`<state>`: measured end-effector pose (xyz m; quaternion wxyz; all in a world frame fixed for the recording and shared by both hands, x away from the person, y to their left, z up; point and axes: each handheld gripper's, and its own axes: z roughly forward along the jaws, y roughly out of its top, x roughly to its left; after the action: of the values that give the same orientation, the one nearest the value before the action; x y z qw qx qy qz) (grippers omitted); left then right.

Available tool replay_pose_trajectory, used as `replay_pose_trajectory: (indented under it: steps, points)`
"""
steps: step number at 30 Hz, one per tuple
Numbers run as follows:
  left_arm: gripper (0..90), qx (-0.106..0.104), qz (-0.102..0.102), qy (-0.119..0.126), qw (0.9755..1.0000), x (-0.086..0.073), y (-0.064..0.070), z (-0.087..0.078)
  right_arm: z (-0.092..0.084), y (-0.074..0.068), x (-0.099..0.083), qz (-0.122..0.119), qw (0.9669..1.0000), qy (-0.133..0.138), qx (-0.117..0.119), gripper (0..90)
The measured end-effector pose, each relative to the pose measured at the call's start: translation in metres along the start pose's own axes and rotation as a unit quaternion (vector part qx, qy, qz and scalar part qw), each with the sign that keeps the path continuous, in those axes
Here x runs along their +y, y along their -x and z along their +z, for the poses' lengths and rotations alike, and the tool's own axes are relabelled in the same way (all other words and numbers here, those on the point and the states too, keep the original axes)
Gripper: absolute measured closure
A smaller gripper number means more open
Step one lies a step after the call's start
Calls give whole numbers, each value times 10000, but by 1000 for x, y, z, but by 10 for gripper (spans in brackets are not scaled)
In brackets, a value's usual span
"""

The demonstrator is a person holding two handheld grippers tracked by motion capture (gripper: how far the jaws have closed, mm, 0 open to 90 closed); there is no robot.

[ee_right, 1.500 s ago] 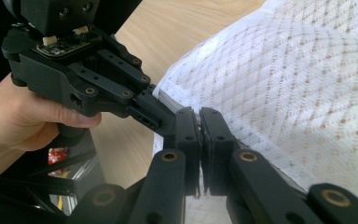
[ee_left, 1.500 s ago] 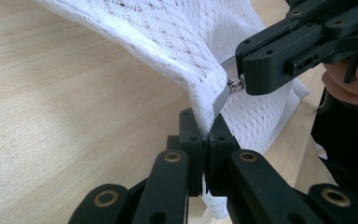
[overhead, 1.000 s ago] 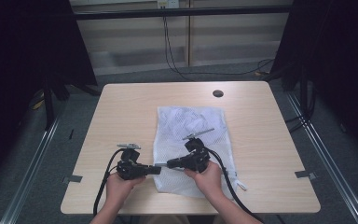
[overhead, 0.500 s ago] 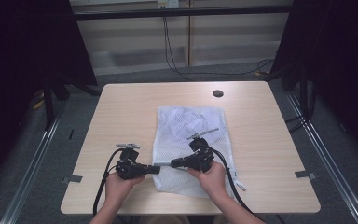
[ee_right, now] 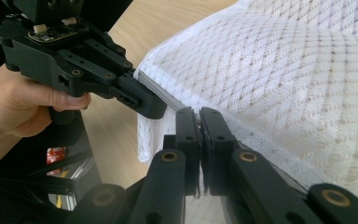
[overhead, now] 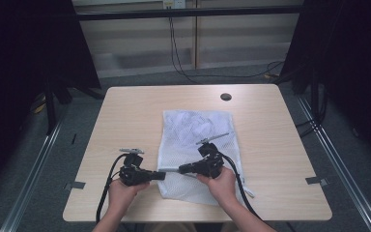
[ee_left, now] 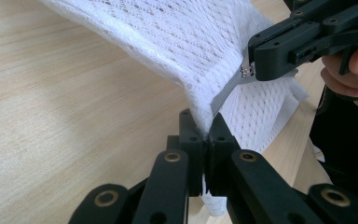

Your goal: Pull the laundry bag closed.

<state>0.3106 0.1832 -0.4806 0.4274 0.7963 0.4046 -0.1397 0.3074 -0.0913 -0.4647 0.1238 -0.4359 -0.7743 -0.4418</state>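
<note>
at the left of the high view the left gripper (overhead: 162, 175) lies low over the table (overhead: 125, 121), its jaws pointing toward the near left edge of a white mesh laundry bag (overhead: 195, 140). in the left gripper view its jaws are pressed together on a fold of the bag's edge beside the grey zipper tape (ee_left: 226, 91), which probably anchors that end so the fabric cannot slide.

the bag itself lies flat in the middle of the table, long side running away from the person, with its near left edge lifted between the two tools.

further right, the right gripper (overhead: 179, 169) faces the left one, tips nearly meeting. in the left gripper view it is seen closed on the small metal zipper pull (ee_left: 247, 71); in the right gripper view its own jaws stand pressed shut along the tape. holding one side still while the other grips the pull looks like the set-up for working the zipper along the edge.
</note>
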Motion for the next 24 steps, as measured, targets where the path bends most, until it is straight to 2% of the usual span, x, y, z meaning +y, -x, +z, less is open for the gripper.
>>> replay_pose_trajectory:
  steps: [24]
  points:
    - [884, 28, -28, -15, 10000, 0, -1, 0, -8, 6, -3, -6, 10000, -28, -78, 872]
